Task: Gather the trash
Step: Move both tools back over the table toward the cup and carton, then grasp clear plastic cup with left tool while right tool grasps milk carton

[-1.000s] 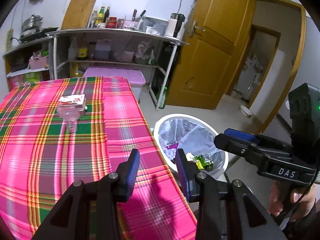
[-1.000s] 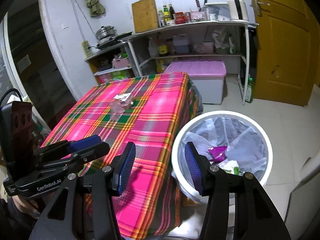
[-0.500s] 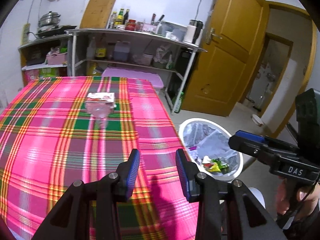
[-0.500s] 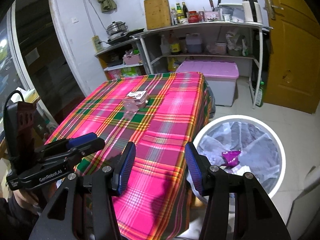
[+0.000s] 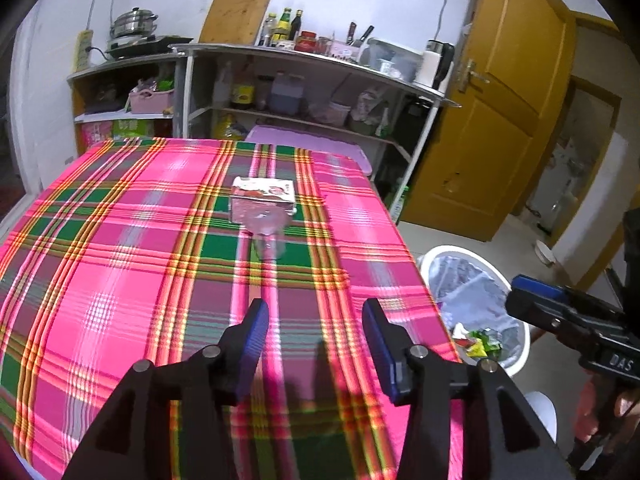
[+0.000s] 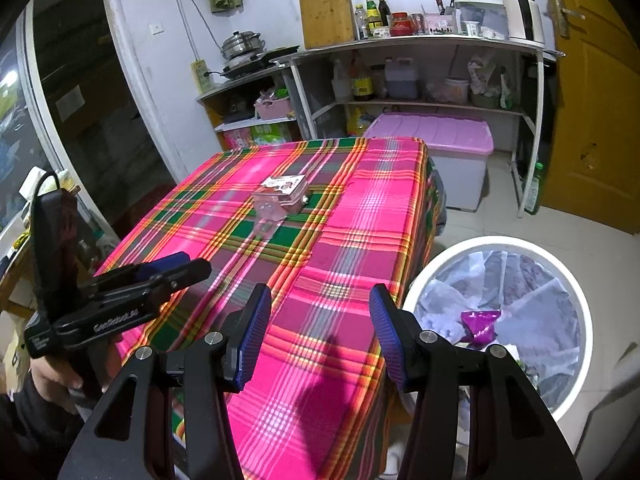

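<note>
Both grippers, left (image 5: 314,330) and right (image 6: 320,316), have swung from the bin (image 6: 576,364) toward the table (image 5: 120,264). Their jaws gape wide, empty. A plastic box (image 5: 263,196) lies ahead.

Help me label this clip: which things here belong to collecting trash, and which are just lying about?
Job:
clear plastic container on the table
clear cup before it
lined trash bin
left tongs, right tongs, both open and empty

Lying about:
cutting board
pink-lidded storage box
steel pot
</note>
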A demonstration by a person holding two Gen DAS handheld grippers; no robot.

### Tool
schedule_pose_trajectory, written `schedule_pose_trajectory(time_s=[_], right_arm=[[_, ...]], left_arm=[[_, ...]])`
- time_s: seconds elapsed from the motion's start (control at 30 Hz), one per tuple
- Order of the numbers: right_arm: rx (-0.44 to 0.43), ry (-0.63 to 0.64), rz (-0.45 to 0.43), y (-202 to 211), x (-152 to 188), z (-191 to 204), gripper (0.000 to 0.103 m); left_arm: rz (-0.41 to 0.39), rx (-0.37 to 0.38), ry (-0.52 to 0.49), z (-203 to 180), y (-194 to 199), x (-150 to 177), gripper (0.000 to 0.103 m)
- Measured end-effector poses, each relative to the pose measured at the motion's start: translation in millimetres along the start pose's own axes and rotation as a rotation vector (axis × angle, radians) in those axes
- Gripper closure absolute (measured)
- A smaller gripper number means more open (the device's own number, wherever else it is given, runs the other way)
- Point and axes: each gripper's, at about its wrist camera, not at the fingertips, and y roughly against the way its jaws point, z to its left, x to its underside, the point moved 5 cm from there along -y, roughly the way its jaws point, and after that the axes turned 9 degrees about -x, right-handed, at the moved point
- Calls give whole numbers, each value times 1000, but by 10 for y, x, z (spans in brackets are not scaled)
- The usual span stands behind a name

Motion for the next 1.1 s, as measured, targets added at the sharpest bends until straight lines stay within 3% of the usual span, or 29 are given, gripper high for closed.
schedule_pose_trajectory(time_s=[0.67,0.97,1.1], right_arm=[[-3,-10,47,-518,-237,-322,51],[-26,0,63,-789,-371,-356,51],[-25,35,76,-902,-457,-332,51]], left_arm=[[119,-92,55,198,-1153,-404,54],[122,-103,47,221,-1369,-461,54],[123,-111,36,209,-1401,-492,73]])
